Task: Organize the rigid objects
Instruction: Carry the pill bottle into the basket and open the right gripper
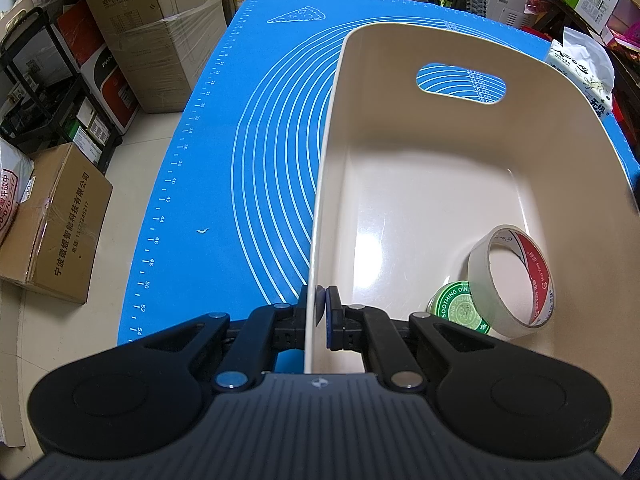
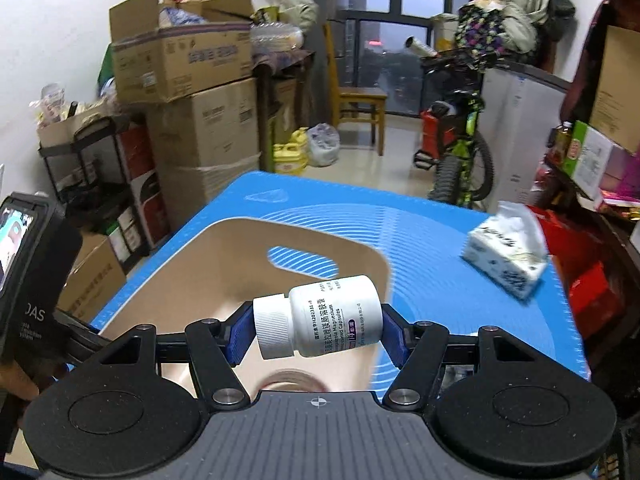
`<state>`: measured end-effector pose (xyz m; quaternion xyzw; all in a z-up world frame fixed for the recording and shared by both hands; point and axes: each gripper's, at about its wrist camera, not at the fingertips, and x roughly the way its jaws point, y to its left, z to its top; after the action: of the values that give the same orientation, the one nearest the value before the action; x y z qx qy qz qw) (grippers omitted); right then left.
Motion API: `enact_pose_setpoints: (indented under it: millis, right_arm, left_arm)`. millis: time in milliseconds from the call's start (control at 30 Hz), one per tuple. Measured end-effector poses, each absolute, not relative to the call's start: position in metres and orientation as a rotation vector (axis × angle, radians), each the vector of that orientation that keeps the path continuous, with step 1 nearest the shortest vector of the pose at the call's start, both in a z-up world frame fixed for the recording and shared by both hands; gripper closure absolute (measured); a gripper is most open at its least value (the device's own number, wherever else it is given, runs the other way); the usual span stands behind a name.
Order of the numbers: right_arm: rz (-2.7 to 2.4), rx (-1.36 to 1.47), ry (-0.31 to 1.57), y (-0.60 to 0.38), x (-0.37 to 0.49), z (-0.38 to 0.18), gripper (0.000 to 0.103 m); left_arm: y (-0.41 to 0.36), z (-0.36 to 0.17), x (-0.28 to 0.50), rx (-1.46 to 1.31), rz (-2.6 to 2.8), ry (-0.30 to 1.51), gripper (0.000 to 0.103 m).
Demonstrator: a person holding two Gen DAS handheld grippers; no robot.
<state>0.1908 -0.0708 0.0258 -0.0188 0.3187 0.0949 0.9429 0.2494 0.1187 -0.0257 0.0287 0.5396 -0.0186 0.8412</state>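
The right gripper (image 2: 316, 330) holds a white pill bottle (image 2: 320, 316) sideways, cap to the left, above the cream bin (image 2: 168, 276). The left gripper (image 1: 322, 316) is pinched shut on the bin's near wall, steadying it on the blue mat (image 1: 248, 184). A tape roll (image 1: 512, 276) and a green tin (image 1: 456, 304) already lie inside. The bottle likely goes in next; a tissue pack (image 2: 506, 250) is out on the mat.

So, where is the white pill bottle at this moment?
In the right wrist view the white pill bottle lies sideways between the right gripper's pads, cap to the left, above the beige bin.
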Motion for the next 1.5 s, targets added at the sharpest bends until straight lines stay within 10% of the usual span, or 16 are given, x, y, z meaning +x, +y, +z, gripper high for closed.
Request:
enact_pose_setpoints:
  millis: [733,1500]
  right_arm:
    - [0.21,-0.204,0.918,-0.022,0.227,-0.034,0.035]
    - [0.222,-0.124,0.765,-0.061,0.207,0.0,0.024]
  left_arm:
    - [0.117,-0.025,0.25,0.069,-0.038,1.141,0.096]
    - [0.118,-0.025,0.249,0.068,-0.039,1.142,0.095]
